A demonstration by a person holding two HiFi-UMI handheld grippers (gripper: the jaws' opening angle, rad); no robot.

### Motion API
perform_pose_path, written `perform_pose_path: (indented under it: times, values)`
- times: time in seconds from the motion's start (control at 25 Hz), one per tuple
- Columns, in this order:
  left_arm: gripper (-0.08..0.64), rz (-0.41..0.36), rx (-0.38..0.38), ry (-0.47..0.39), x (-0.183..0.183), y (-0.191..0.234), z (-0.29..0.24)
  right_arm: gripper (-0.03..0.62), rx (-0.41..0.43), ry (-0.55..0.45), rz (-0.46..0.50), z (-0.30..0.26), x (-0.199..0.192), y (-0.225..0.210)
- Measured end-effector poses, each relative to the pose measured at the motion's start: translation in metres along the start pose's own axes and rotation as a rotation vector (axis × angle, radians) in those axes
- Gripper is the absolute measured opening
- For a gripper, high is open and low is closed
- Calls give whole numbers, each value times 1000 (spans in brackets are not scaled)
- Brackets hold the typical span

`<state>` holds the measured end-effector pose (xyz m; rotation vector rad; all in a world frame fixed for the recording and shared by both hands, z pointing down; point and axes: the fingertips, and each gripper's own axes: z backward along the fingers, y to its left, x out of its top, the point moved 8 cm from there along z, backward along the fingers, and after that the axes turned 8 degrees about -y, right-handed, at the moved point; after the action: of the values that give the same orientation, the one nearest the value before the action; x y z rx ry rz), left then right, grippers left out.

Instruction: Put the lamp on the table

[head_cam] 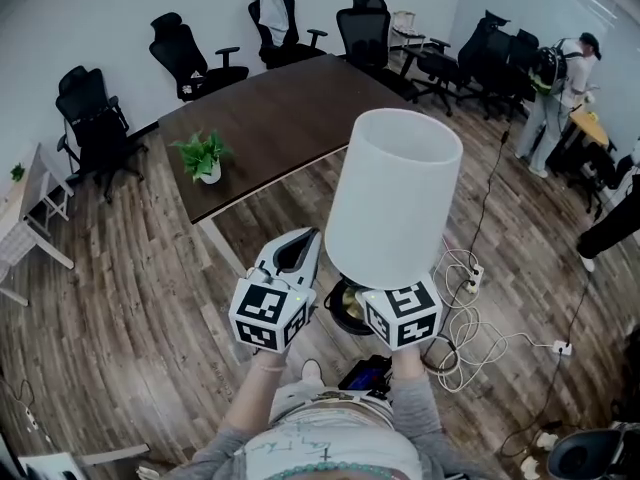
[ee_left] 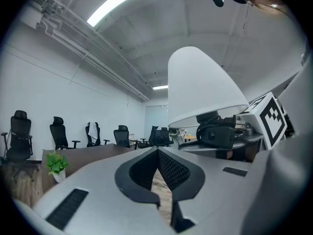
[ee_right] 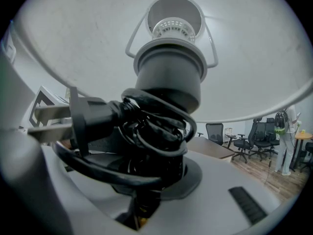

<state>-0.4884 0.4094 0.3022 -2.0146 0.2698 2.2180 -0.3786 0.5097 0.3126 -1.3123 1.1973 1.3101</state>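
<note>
A white-shaded lamp (head_cam: 393, 196) is held upright in the air above the wood floor (head_cam: 150, 298), on the near side of the dark worktop (head_cam: 290, 118). The right claw (ee_right: 146, 195) pinches its black stem, where the cord (ee_right: 146, 131) is wound. Just left of it, the left claw (head_cam: 300, 251) is pressed together, holding nothing. 1 potted plant (head_cam: 205, 155) stands at the worktop's left end.

No readable text, label or number anywhere.
</note>
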Motion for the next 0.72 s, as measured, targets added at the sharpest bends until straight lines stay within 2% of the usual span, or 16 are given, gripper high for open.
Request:
perform_pose_path:
  times: [0.48, 0.72]
  values:
    - [11, 10, -70, 17, -10, 58, -32, 60, -61, -3, -7, -58, -6, -5]
    - [11, 12, -87, 35, -14, 73, -37, 60, -71, 17, 3, -75, -5, -7]
